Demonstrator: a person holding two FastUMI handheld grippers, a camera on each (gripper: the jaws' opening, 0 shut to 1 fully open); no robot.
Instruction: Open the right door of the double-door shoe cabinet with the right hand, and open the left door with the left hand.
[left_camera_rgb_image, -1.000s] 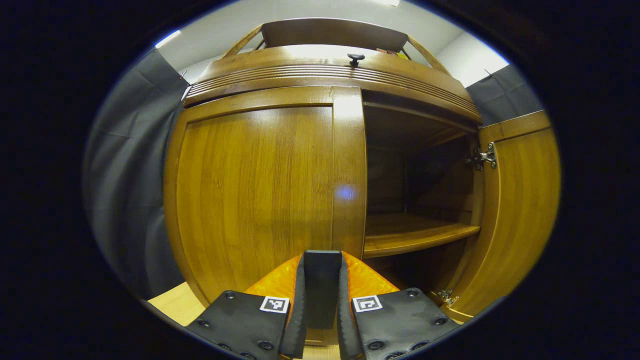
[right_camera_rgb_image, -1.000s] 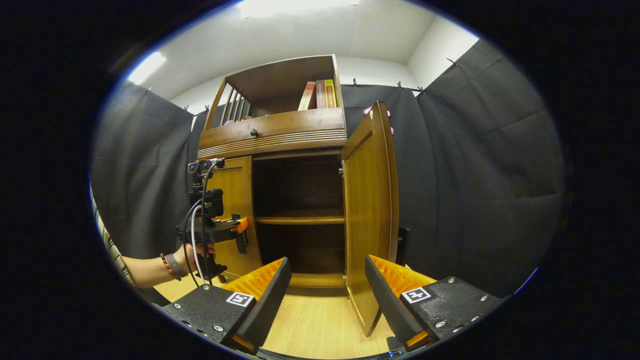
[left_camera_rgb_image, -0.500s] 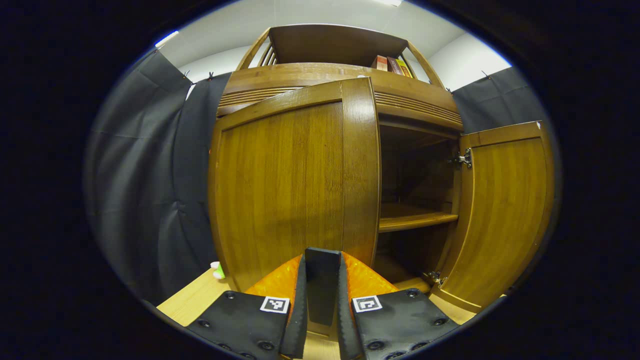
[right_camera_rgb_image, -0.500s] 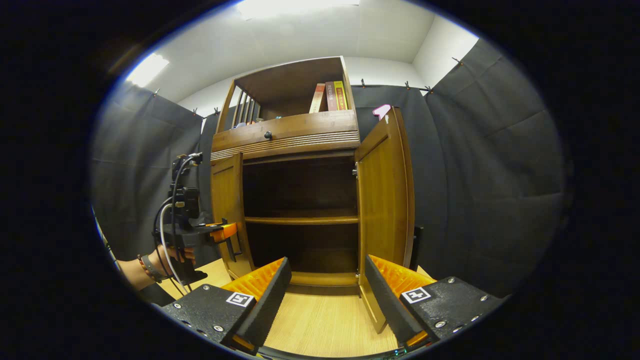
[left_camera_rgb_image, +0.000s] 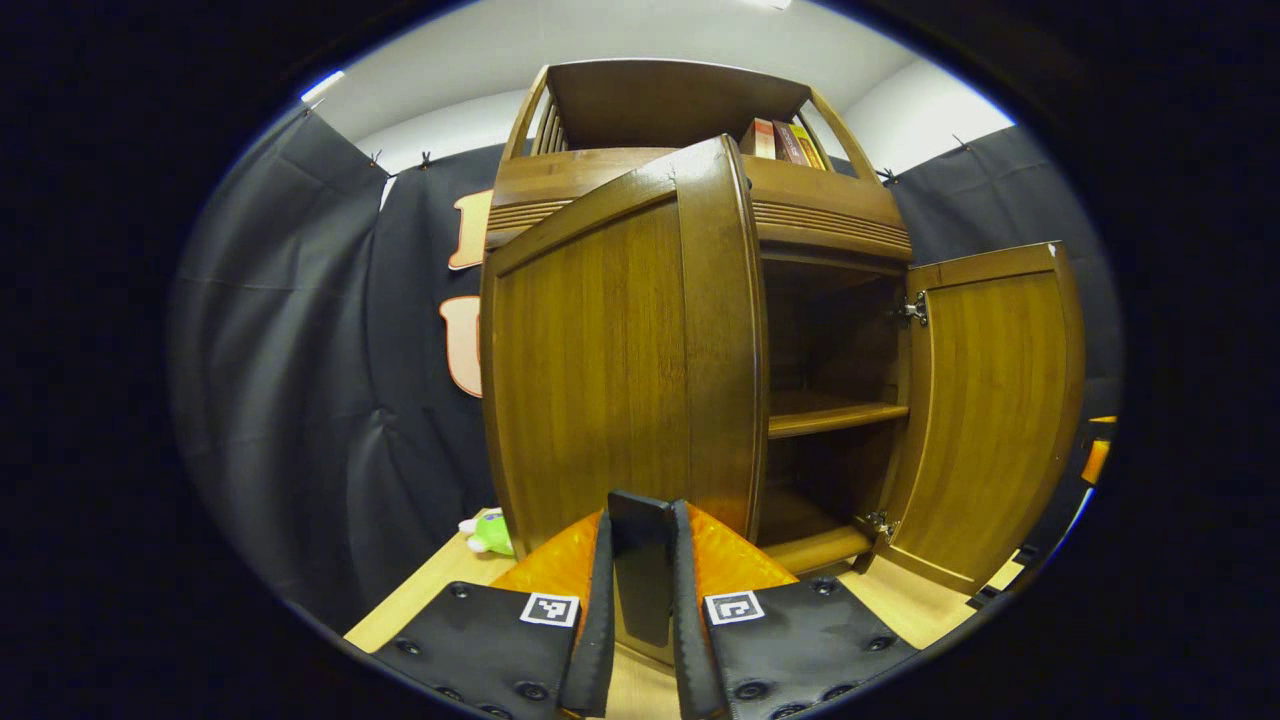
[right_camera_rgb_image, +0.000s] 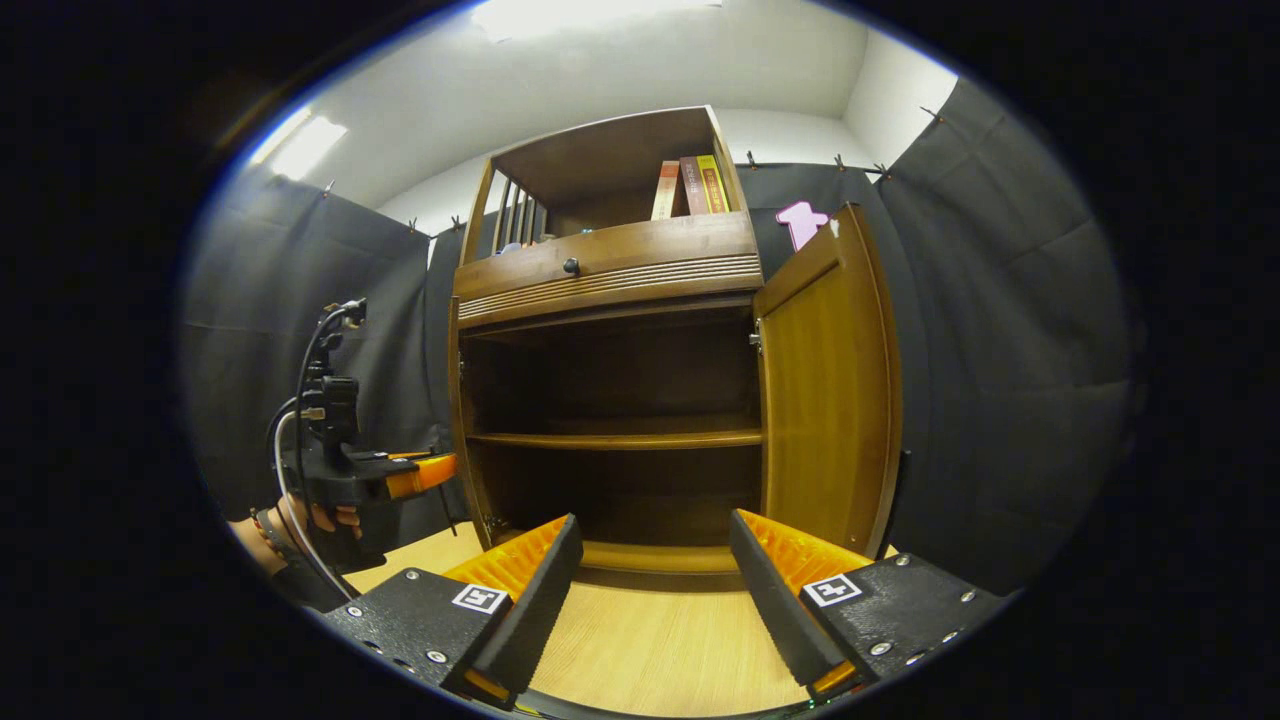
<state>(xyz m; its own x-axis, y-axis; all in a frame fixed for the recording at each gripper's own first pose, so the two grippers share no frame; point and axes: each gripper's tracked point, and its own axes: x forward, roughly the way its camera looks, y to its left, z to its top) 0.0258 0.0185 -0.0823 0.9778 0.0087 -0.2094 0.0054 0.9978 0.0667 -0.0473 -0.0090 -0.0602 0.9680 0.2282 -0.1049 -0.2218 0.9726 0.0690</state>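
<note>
The wooden shoe cabinet (right_camera_rgb_image: 610, 270) stands with both doors swung out. In the left gripper view my left gripper (left_camera_rgb_image: 642, 520) is shut on a dark upright handle (left_camera_rgb_image: 640, 575) at the free edge of the left door (left_camera_rgb_image: 600, 370). The right door (left_camera_rgb_image: 990, 420) hangs open beyond it. In the right gripper view the left door (right_camera_rgb_image: 455, 420) shows edge-on, with the left gripper (right_camera_rgb_image: 445, 468) and the hand holding it beside it. My right gripper (right_camera_rgb_image: 655, 525) is open, holds nothing, and is low before the open cabinet, left of the right door (right_camera_rgb_image: 830, 390).
Inside the cabinet is one bare shelf (right_camera_rgb_image: 610, 438). Books (right_camera_rgb_image: 690, 185) stand in the upper open compartment above a drawer with a dark knob (right_camera_rgb_image: 571, 266). A small green plush toy (left_camera_rgb_image: 490, 532) lies on the wooden floor (right_camera_rgb_image: 650, 650) left of the cabinet. Black cloth walls surround it.
The left door has gone from shut to wide open, drawn out by my left gripper. The right gripper stays open and has shifted slightly, so the cabinet's inside now faces it.
</note>
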